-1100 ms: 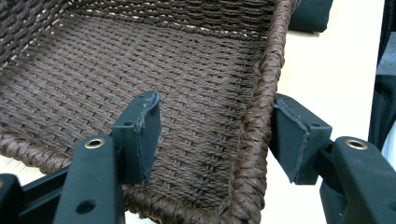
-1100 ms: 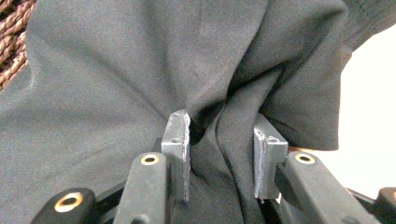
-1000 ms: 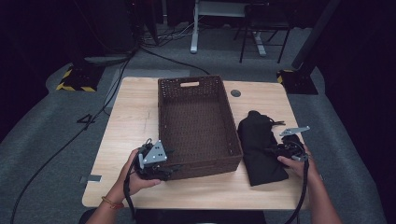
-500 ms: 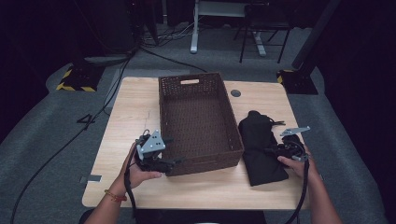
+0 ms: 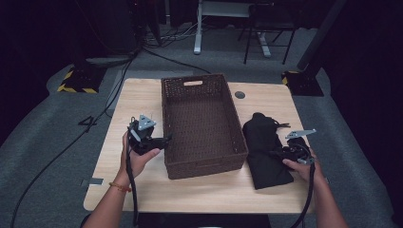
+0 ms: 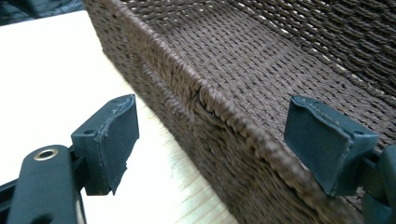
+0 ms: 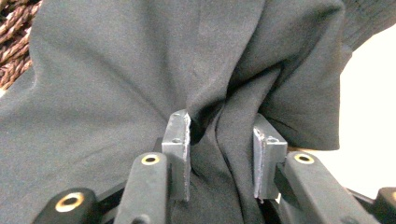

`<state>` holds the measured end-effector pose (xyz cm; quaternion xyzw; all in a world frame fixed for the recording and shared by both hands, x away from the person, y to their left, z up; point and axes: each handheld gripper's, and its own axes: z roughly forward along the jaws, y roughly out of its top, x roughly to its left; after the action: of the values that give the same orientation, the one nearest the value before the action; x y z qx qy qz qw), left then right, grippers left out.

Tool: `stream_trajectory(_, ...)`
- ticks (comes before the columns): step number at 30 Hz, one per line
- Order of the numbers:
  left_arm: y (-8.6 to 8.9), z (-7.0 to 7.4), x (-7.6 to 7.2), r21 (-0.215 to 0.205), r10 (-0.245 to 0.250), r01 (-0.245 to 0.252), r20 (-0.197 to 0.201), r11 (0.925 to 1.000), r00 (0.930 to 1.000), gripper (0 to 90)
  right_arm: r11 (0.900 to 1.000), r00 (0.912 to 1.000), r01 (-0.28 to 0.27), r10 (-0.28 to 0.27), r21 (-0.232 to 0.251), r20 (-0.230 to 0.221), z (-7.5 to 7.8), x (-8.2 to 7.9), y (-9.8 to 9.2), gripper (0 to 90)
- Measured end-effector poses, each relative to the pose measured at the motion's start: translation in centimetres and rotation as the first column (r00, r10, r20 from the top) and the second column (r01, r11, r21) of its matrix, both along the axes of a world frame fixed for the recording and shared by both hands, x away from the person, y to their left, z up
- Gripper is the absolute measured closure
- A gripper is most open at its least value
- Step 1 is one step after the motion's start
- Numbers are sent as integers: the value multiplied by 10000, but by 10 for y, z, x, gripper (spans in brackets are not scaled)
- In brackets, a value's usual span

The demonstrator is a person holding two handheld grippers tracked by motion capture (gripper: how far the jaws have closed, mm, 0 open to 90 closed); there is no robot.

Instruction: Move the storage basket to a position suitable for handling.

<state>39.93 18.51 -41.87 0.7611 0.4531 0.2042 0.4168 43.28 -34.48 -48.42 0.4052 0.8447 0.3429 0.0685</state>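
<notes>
A dark brown woven basket (image 5: 204, 168) stands in the middle of the wooden table (image 5: 138, 99) with nothing inside. My left gripper (image 5: 165, 139) is at the basket's left wall. In the left gripper view the left gripper (image 6: 219, 140) is open and its jaws have just been opening. They straddle the basket rim (image 6: 243, 126), and the pads stand off it. A black cloth (image 5: 263, 142) lies crumpled right of the basket. My right gripper (image 5: 281, 153) rests on its right edge. In the right gripper view the right gripper (image 7: 222, 154) is shut on a bunched fold of the black cloth (image 7: 140, 70).
A round cable hole (image 5: 240, 95) sits in the table behind the cloth. Bare tabletop lies left of the basket and along the near edge. Beyond the table are floor cables, a yellow-black striped block (image 5: 76, 85) and desk legs (image 5: 197, 28).
My left gripper has let go near the basket's near-left corner, opened, and slid farther along the left wall. The right gripper and the cloth have stayed put.
</notes>
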Motion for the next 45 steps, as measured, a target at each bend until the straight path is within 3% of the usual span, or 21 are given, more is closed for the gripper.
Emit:
stream_trajectory(1,-1,-1,2,-109,-100,99,-54,9999,9999,209,10000,10000,-7,7,22,37,0,0,0,666)
stream_trajectory(5,-7,-7,14,247,-419,429,-383,9988,9984,267,9998,9999,-40,37,178,127,-1,-2,-2,694)
stream_trajectory(7,-9,-10,20,-53,-838,836,-658,9965,9943,284,9997,9999,-82,79,219,120,-1,-3,-2,705)
stream_trajectory(12,-12,-10,29,209,-992,1008,-678,9947,9928,290,9999,9998,-147,146,11,130,2,-5,0,691)
stream_trajectory(14,-12,-9,32,309,-1072,1095,-670,9935,9920,291,9997,9999,-48,52,-255,155,4,-5,3,569)
stream_trajectory(16,-13,-9,33,338,-1114,1138,-668,9929,9915,290,9975,9988,483,-477,-515,132,7,-3,4,362)
stream_trajectory(19,-12,-10,33,285,-1191,1211,-644,9922,9908,285,9975,9986,525,-527,-465,-31,10,-3,7,193)
stream_trajectory(22,-12,-10,33,214,-1210,1225,-633,9922,9906,282,9947,9974,688,-702,-770,-159,5,-1,15,152)
stream_trajectory(29,-12,-11,33,174,-1235,1248,-625,9920,9904,281,9938,9961,771,-803,-804,-373,-3,3,28,1)
stream_trajectory(33,-12,-11,33,128,-1249,1260,-624,9920,9902,281,9952,9987,430,-453,-878,-246,-5,3,34,1)
stream_trajectory(36,-12,-11,33,113,-1245,1255,-611,9920,9903,280,9918,9988,386,-419,-1221,-241,-4,2,42,28)
stream_trajectory(37,-12,-11,33,91,-1244,1251,-604,9921,9904,281,9917,9988,343,-382,-1242,-290,-2,1,43,67)
stream_trajectory(39,-12,-12,33,71,-1248,1255,-598,9921,9904,280,9945,9993,-15,-24,-1051,-376,2,-1,47,267)
stream_trajectory(42,-12,-12,34,128,-1292,1302,-591,9914,9899,281,9974,9979,-430,400,-584,-512,4,-4,48,476)
stream_trajectory(45,-13,-12,36,190,-1338,1351,-561,9907,9894,284,9975,9957,-693,683,-128,-619,3,-5,47,582)
